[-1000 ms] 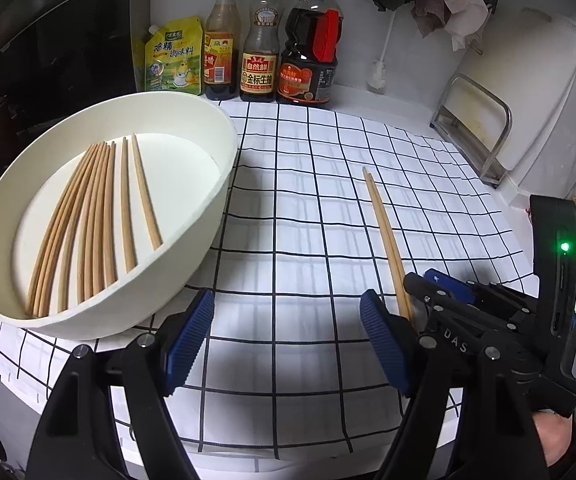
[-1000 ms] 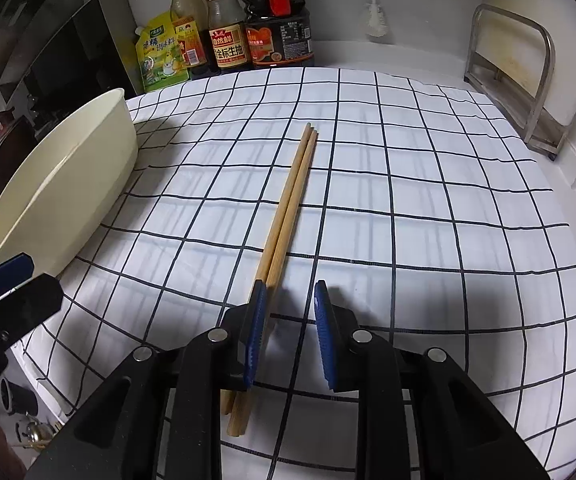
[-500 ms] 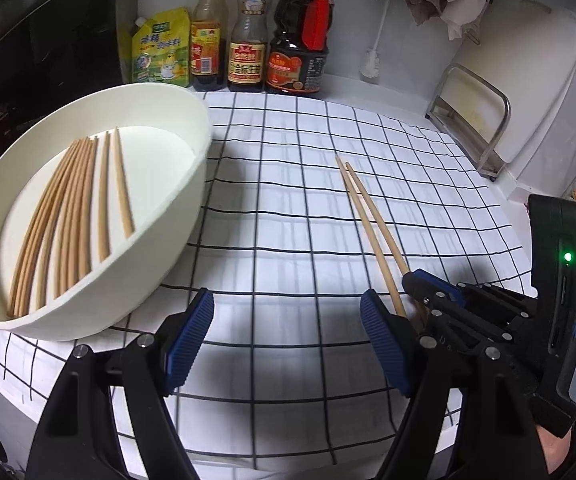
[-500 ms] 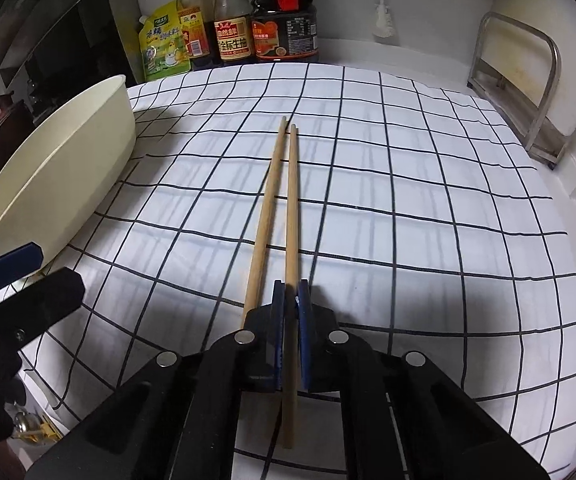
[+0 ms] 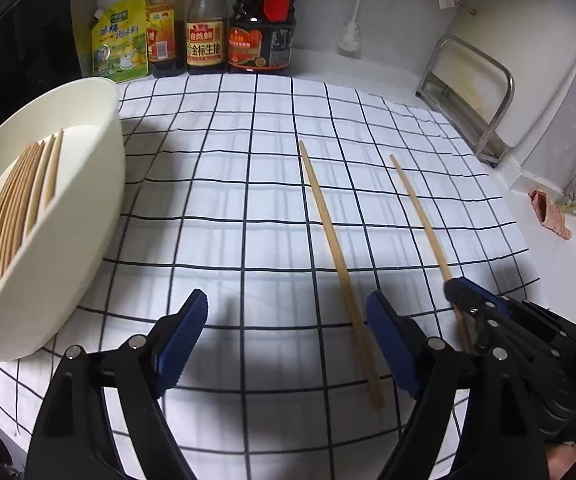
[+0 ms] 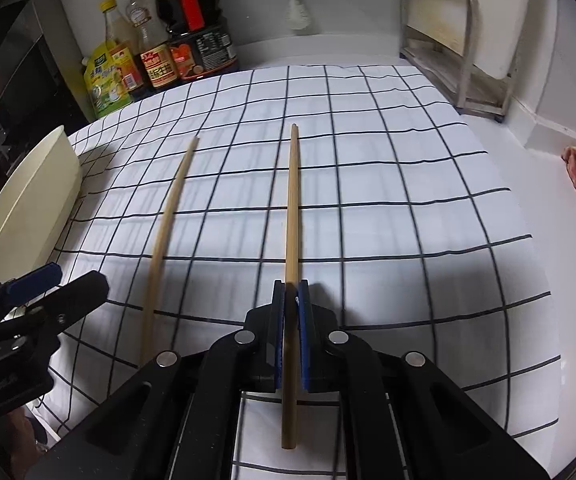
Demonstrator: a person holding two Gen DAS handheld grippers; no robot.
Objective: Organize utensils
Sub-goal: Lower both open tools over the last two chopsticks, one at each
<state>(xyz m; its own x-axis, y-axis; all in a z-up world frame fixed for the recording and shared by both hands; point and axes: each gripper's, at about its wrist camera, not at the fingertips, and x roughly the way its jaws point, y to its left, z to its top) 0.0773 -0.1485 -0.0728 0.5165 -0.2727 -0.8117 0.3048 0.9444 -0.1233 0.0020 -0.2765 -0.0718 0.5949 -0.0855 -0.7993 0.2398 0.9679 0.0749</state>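
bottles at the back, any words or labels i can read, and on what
"金标生抽": yellow label of the middle sauce bottle.
Green seasoning pouch: large characters, too blurred to read.
Left bottle and big dark bottle: label print too small to read.
No other readable text.

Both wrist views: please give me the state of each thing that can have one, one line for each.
Left tool: open, holding nothing.
Right tool: shut on one chopstick.
Held chopstick: clamped near its thick end, pointing forward.
Other chopstick: lying free on the checked cloth.
Cream basin: upright, with many chopsticks lying inside.
Sauce bottles: standing upright; the capped ones visible are closed.
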